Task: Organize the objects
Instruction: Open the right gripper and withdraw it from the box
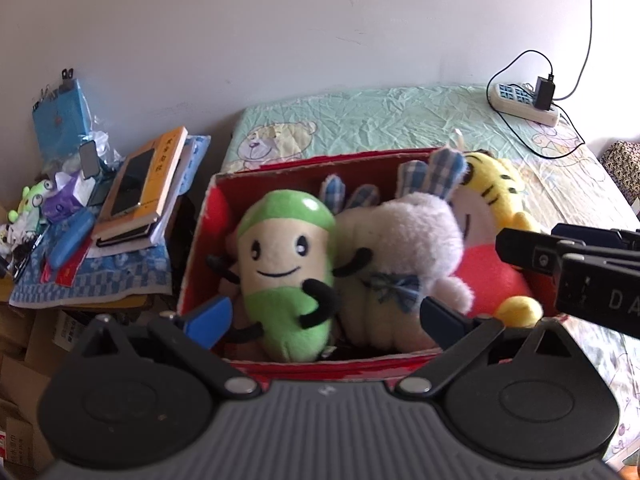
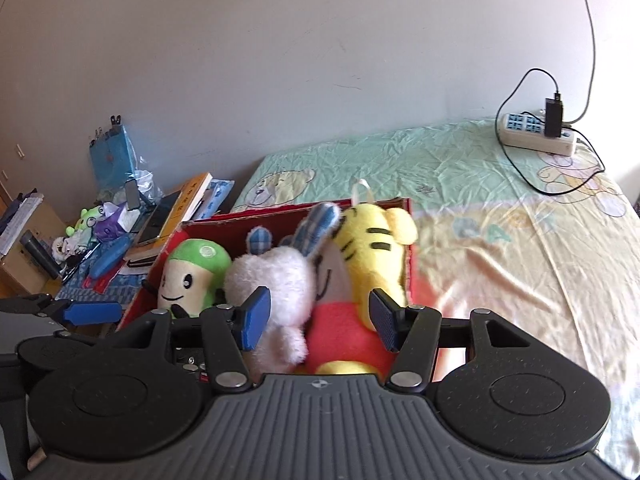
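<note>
Wrinkled bedsheet (image 1: 400,116), cardboard box (image 1: 200,248), fuzzy plush toys (image 1: 288,264)

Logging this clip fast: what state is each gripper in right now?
Left gripper: open, holding nothing.
Right gripper: open, holding nothing.

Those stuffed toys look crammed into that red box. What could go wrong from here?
The yellow tiger toy rises above the rim of the red box, so a nudge might tip it onto the bed. The box sits near the bed's edge and might slide off. The left hand-held gripper and the right hand-held gripper work close together and might bump.
</note>
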Available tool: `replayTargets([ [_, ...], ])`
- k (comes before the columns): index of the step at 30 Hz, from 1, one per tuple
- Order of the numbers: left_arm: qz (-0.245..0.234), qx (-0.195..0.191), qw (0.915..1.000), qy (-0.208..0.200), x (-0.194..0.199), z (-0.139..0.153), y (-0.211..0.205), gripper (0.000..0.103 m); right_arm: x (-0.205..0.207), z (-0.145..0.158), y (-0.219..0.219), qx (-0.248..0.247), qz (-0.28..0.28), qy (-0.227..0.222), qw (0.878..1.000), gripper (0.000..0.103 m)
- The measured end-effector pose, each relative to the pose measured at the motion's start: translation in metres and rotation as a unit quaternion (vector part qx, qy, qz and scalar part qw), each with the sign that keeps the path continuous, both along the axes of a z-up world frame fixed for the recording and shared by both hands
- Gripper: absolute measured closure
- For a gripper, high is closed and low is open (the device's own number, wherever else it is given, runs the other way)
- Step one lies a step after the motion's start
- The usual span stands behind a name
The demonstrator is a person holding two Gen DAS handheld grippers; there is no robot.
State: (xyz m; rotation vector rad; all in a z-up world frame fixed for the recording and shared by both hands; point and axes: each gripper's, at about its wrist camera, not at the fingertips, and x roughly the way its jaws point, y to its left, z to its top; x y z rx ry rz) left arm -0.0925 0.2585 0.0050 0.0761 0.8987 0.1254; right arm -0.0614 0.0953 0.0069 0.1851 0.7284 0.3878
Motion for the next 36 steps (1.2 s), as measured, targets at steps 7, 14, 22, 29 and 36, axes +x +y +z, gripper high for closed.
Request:
replayTargets([
  [7,-0.033,-0.002,0.9995,0.001,-0.002,0.001,-0.046,0.002,-0.01,-0.005,-0.038,-0.036,-0.053,0.002,0.998,0.044],
  [14,-0.069,0.003,0.9976,0.004,-0.001,-0.002,-0.094,0.002,-0.018,-0.017,-0.076,-0.051,-0.098,0.026,0.994,0.041],
  [22,-0.052,0.007,0.9986,0.012,-0.005,-0.011,-0.112,0.002,-0.019,-0.03,-0.096,-0.061,-0.099,0.039,0.992,0.041],
  [29,-0.026,0.001,0.9996,0.011,-0.014,-0.01,-0.078,0.002,-0.02,-0.023,-0.061,-0.053,-0.071,0.023,0.996,0.041],
  [36,-0.015,-0.005,0.9999,-0.006,-0.02,0.0,-0.021,0.006,-0.018,-0.012,-0.01,-0.049,-0.065,0.009,0.997,0.041],
])
